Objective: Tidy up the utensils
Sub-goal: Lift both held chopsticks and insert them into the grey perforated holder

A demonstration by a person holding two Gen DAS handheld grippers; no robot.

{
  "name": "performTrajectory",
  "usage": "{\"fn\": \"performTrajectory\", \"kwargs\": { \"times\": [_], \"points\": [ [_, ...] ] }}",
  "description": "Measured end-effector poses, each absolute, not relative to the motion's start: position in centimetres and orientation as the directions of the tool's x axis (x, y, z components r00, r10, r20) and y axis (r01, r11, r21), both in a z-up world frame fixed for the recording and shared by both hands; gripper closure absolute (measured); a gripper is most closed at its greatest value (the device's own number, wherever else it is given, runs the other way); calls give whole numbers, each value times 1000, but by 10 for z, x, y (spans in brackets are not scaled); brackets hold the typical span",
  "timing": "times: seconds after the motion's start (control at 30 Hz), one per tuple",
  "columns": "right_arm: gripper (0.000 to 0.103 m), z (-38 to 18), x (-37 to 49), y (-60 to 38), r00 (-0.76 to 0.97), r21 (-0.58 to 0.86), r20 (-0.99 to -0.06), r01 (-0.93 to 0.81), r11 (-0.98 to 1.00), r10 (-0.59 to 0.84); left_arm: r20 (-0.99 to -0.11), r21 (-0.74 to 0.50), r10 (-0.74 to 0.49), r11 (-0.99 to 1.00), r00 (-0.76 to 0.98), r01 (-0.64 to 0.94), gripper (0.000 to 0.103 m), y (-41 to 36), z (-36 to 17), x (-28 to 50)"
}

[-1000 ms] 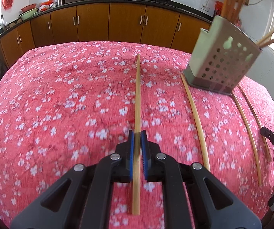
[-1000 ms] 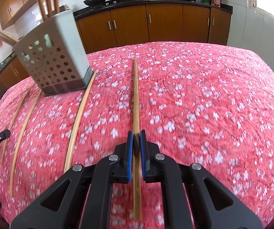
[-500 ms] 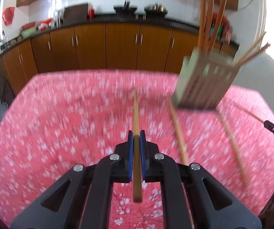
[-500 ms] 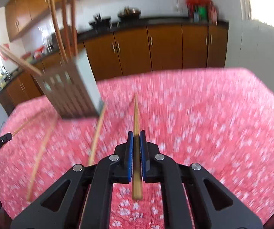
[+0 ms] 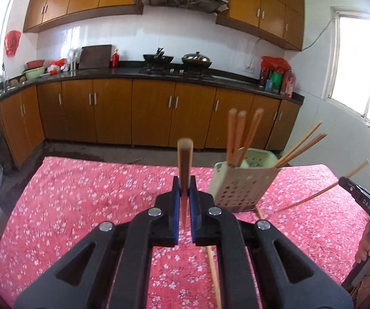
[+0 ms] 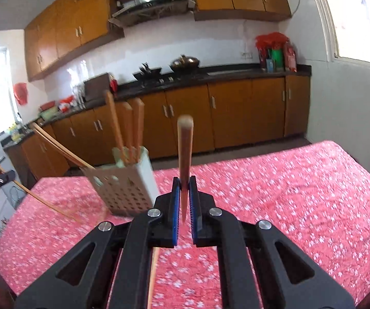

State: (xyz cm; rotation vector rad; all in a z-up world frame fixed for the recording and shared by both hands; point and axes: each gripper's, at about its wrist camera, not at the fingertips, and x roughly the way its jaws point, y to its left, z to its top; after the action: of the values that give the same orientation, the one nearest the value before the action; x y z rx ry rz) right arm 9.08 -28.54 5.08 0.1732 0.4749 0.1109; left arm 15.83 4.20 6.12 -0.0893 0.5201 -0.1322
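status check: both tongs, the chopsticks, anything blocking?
Left tongs shut on wooden chopstick. Right tongs shut on second wooden chopstick. Perforated pale plastic holder upright on table, nothing blocking it.

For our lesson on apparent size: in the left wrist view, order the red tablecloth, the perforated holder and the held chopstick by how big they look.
1. Red tablecloth
2. Perforated holder
3. Held chopstick, though nearness to the camera enlarges it, making this unsure.

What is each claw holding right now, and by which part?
Each claw, left and right, pinches one chopstick near its thin end, thick end pointing away.
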Motion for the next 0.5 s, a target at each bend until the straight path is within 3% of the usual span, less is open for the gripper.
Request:
{"fn": "performTrajectory", "kwargs": {
  "times": [0.27, 0.5],
  "points": [
    [95, 119, 81, -267, 912, 264, -281, -225, 938, 298, -366, -147, -233, 971, 901, 191, 95, 15, 120, 145],
    [95, 152, 97, -242, 947, 211, -159, -242, 947, 278, -212, -176, -216, 968, 953, 180, 95, -11, 165, 159]
  ]
}}
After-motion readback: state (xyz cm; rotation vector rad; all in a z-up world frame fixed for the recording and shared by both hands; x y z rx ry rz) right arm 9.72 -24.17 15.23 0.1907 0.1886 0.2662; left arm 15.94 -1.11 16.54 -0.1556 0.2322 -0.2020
